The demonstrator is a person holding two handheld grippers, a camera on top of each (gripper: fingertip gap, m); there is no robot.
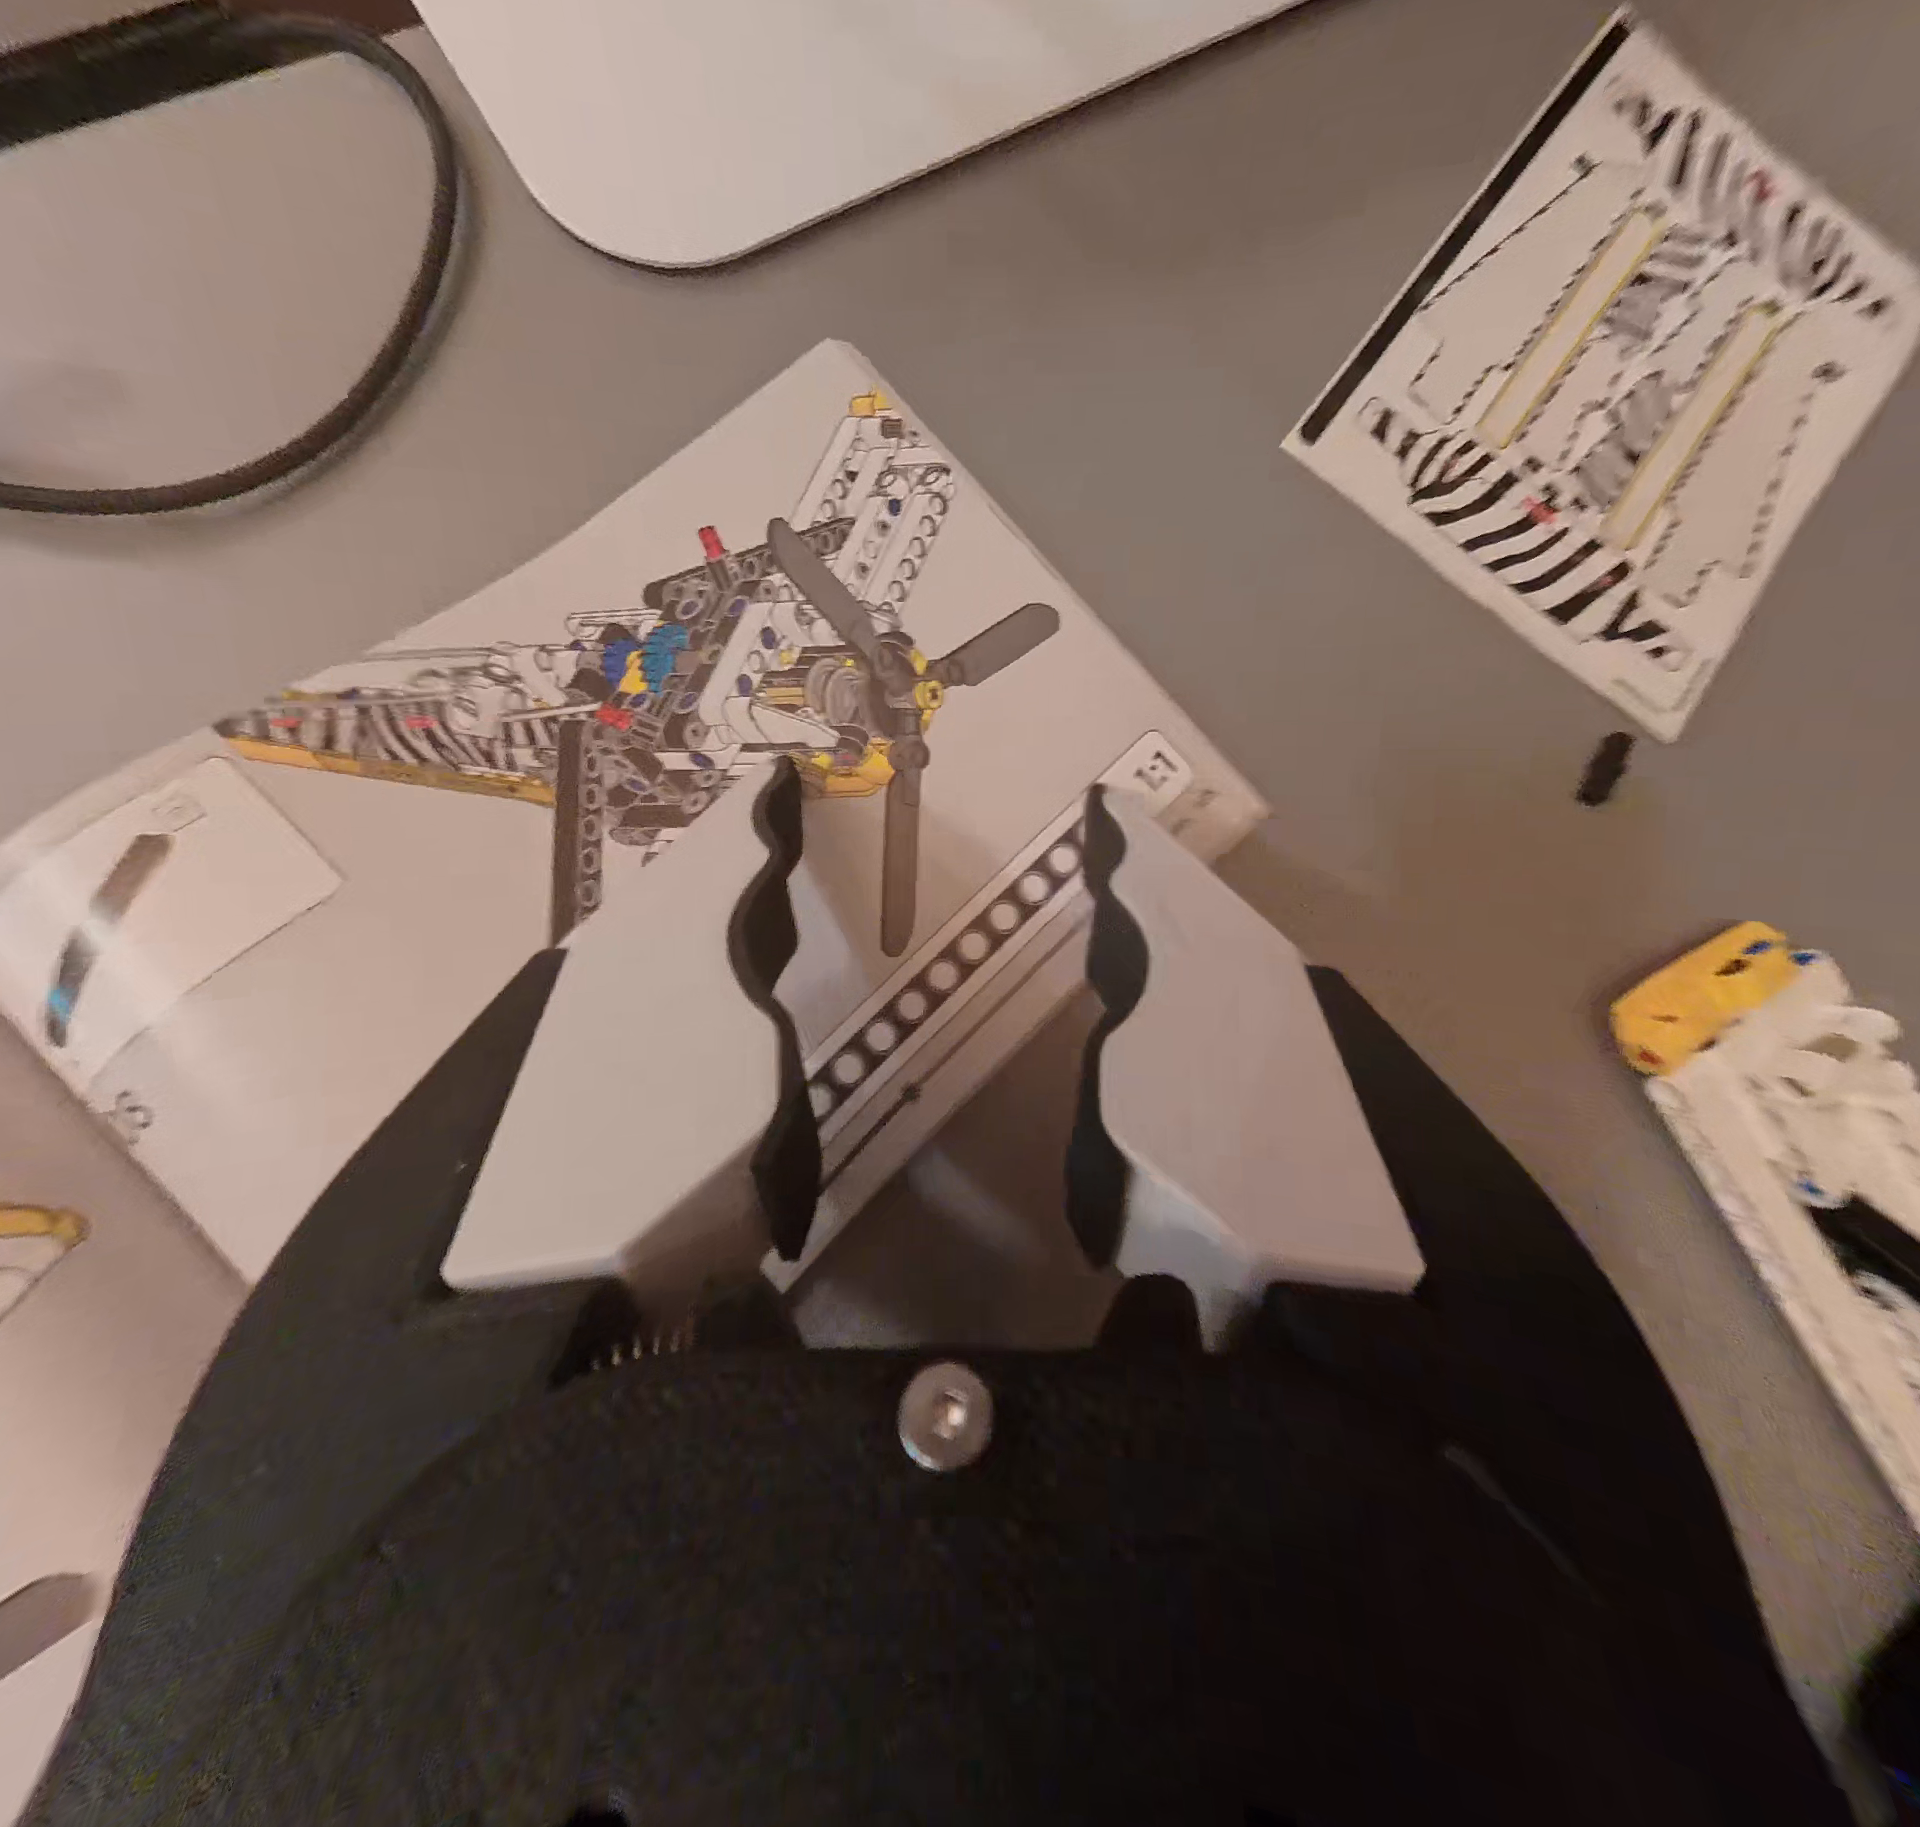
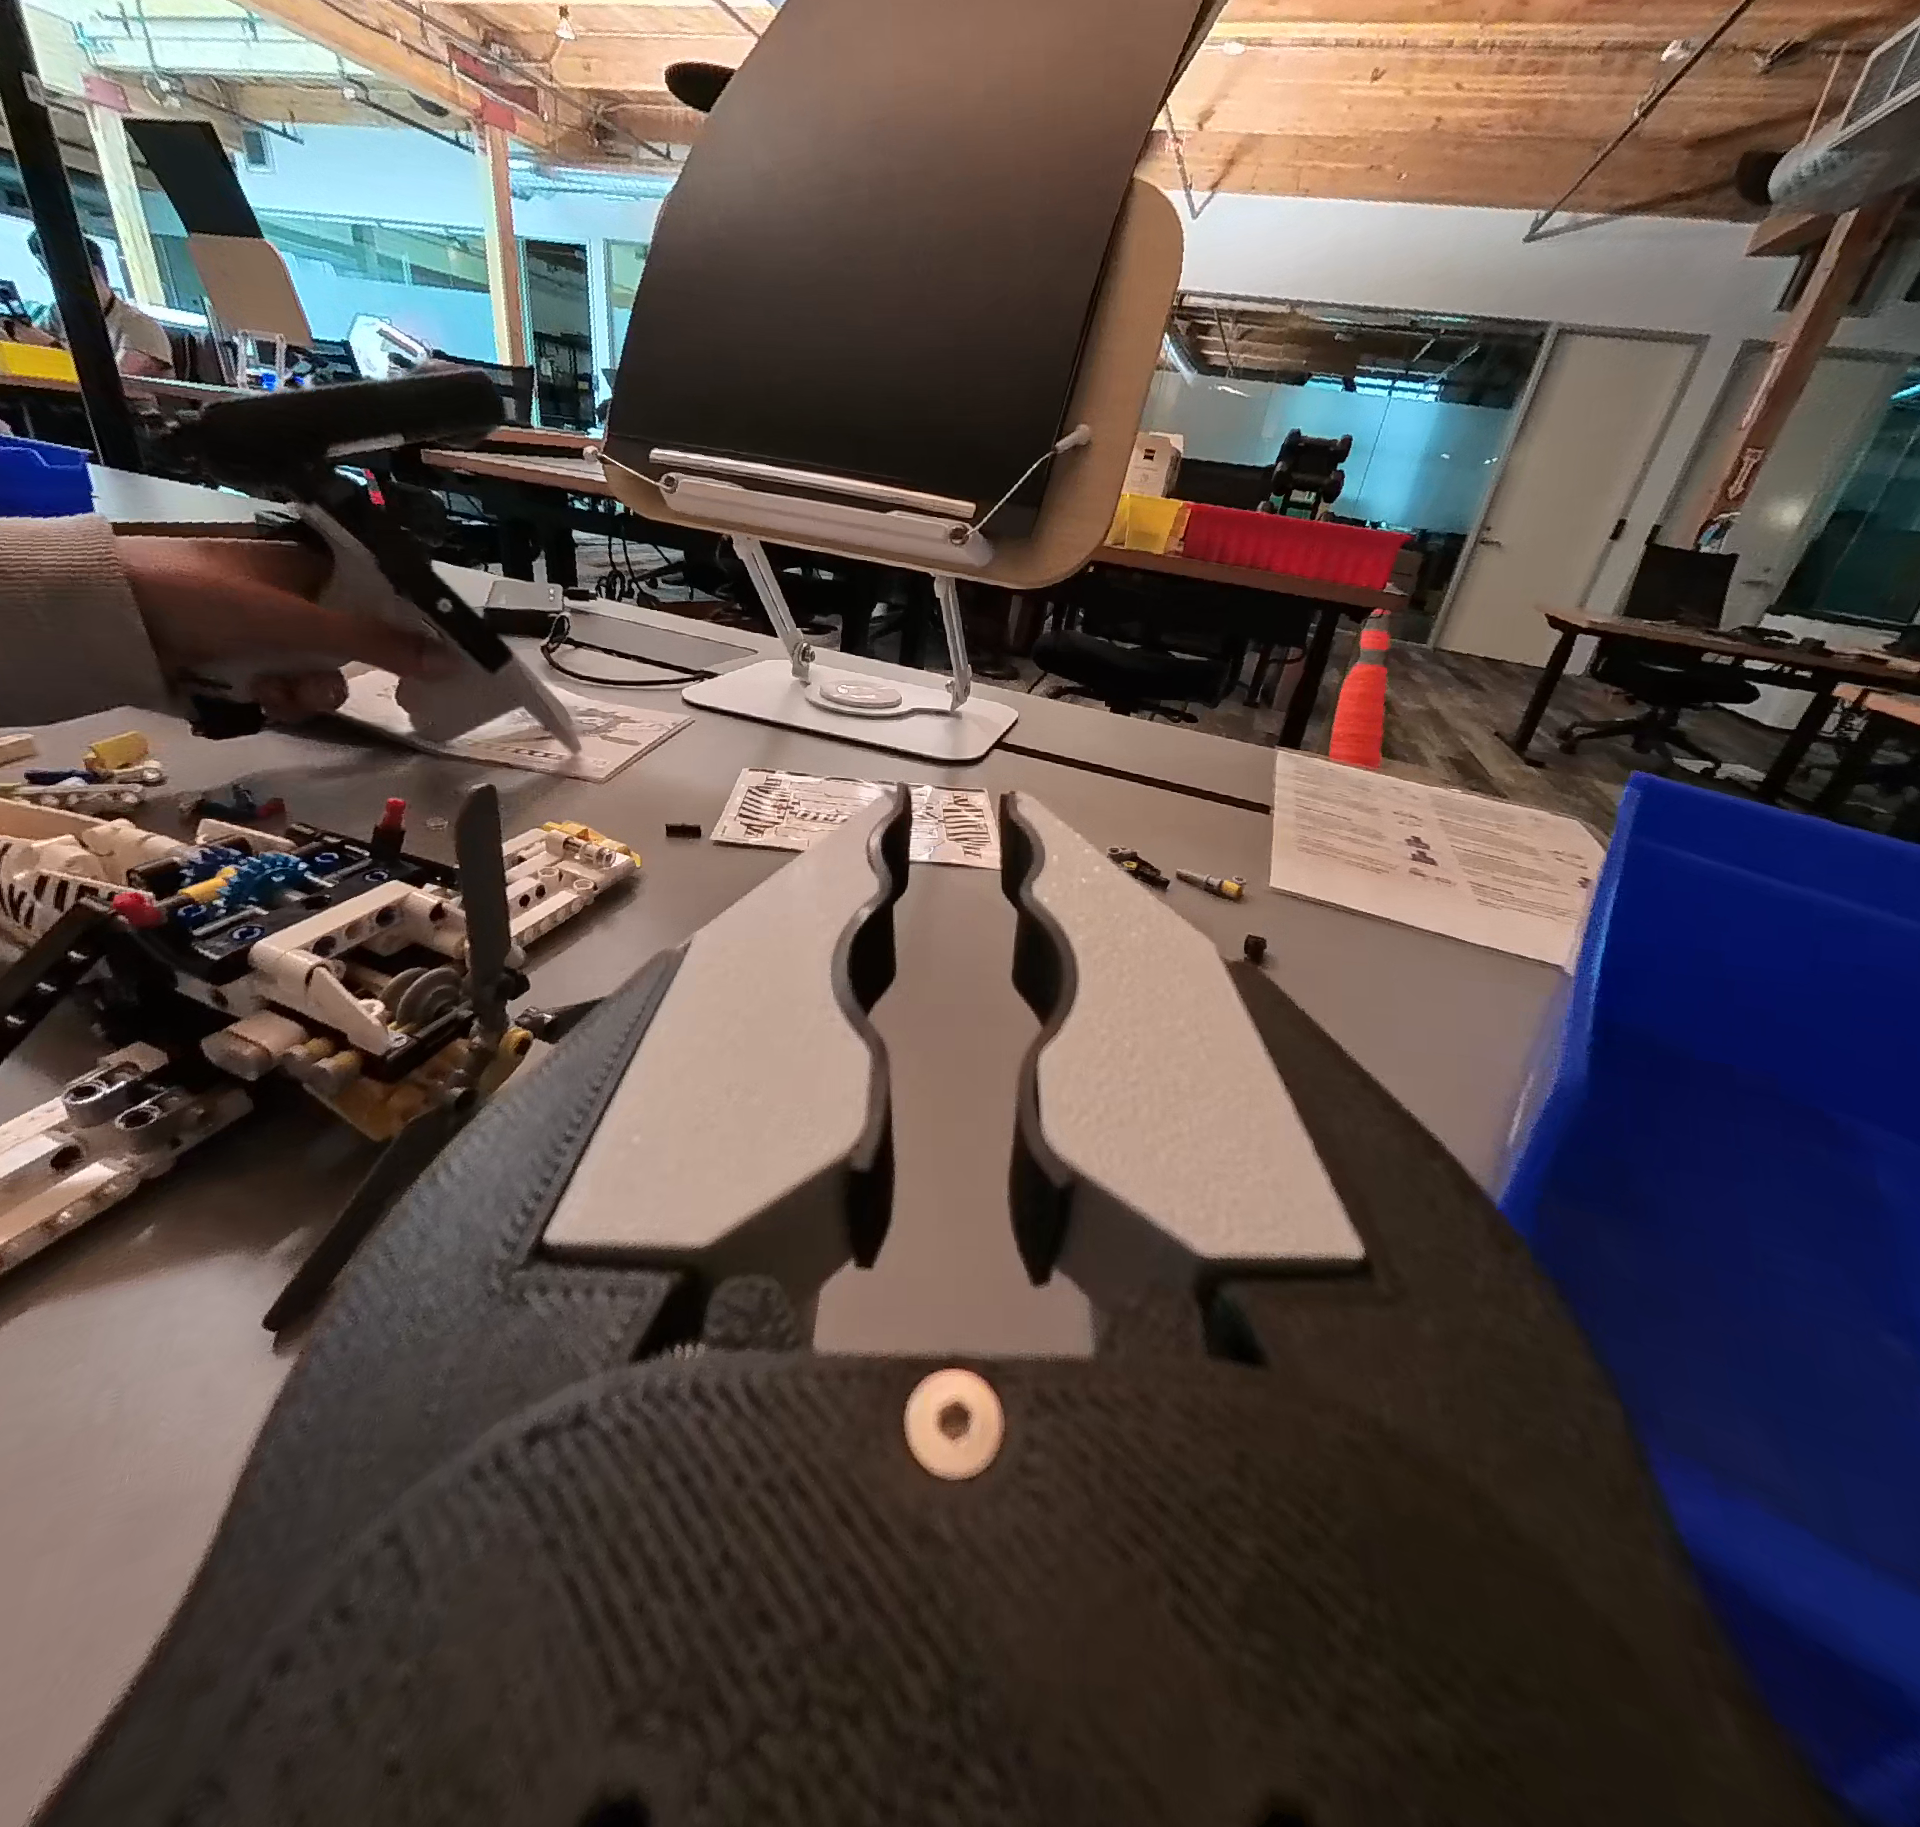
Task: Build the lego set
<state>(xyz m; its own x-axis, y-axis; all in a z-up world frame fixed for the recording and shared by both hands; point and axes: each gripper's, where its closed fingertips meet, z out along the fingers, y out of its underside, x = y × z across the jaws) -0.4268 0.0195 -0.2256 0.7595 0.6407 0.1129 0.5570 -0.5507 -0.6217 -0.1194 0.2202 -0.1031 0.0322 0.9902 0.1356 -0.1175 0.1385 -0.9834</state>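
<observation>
Left hand-held gripper [image 1: 940, 811]: grey fingers with wavy black pads spread wide, nothing between them. It hangs over the open white instruction booklet [image 1: 665, 738] lying flat on the grey counter [image 1: 1195, 343]; the right wrist view shows its fingertips down at the booklet page, contact cannot be told.

Right hand-held gripper [image 2: 954, 801]: jaws parted by a narrow gap, empty, held above bare counter.

Partly built white, black and yellow lego plane model with grey propeller [image 2: 312, 956]: lies on the counter's left side in the right wrist view, just beside the right hand-held gripper's body.

White sticker sheet with black zebra stripes [image 1: 1621, 375]: flat on the counter, apart from the booklet. Small black lego pin [image 1: 1603, 767] just beside its near corner.

Blue plastic bin [image 2: 1756, 1102] at the counter's right edge. Printed white paper sheet [image 2: 1434, 858] beside it. Silver stand holding a black board [image 2: 894, 250] towards the far edge.
</observation>
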